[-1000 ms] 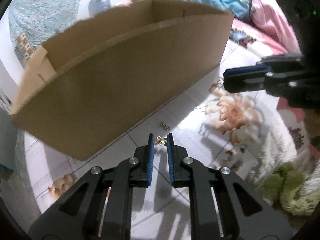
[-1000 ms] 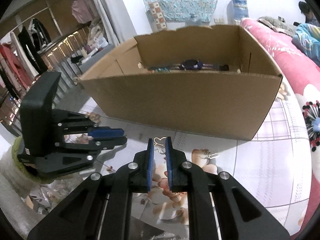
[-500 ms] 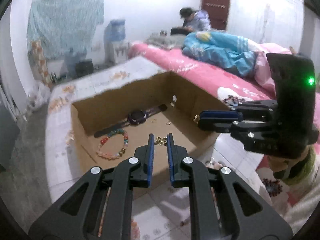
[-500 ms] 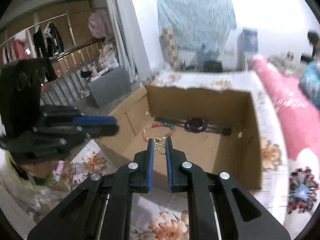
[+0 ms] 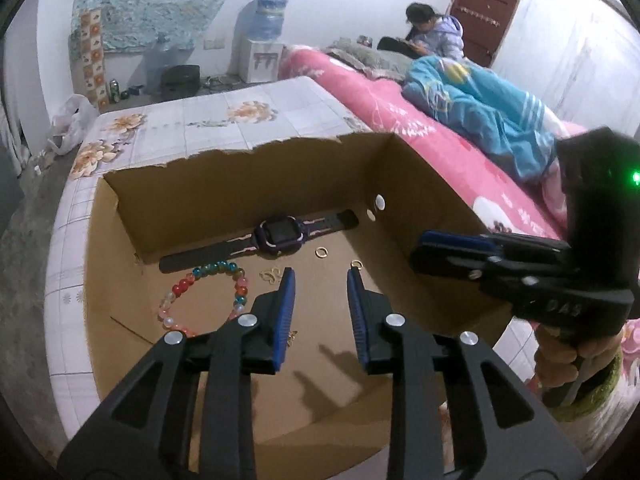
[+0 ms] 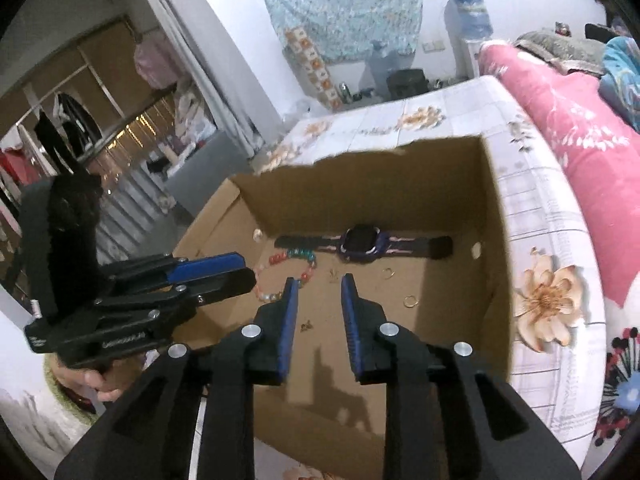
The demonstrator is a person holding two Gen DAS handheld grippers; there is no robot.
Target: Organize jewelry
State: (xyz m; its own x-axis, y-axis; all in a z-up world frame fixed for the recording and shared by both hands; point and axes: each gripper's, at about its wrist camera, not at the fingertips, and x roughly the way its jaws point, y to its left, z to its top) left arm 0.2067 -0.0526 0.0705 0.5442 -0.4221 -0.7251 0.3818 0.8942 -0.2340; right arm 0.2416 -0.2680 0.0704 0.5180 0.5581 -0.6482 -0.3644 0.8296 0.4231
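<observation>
An open cardboard box [image 5: 424,184] [image 6: 496,216] stands on the flowered table. On its floor lie a dark watch [image 5: 280,234] [image 6: 362,242], a coloured bead bracelet [image 5: 208,292] [image 6: 292,266], gold rings [image 5: 321,252] [image 6: 410,301], a wire butterfly [image 5: 271,276] [image 6: 333,275] and a small gold butterfly [image 5: 292,336] [image 6: 307,325]. My left gripper [image 5: 320,276] hovers over the box, open and empty. My right gripper [image 6: 317,280] hovers beside it, also open and empty. Each gripper shows in the other's view, the right [image 5: 452,250] and the left [image 6: 212,270].
The table [image 5: 208,116] carries a flowered cloth. A pink bed [image 5: 400,108] with a blue blanket runs along the right, a person sitting at its far end. A water dispenser [image 5: 264,40] stands by the back wall. Clothes racks [image 6: 80,128] fill the left.
Both grippers rose from table level to over the box and opened. The small gold butterfly and the wire butterfly left the fingers and now lie on the box floor.
</observation>
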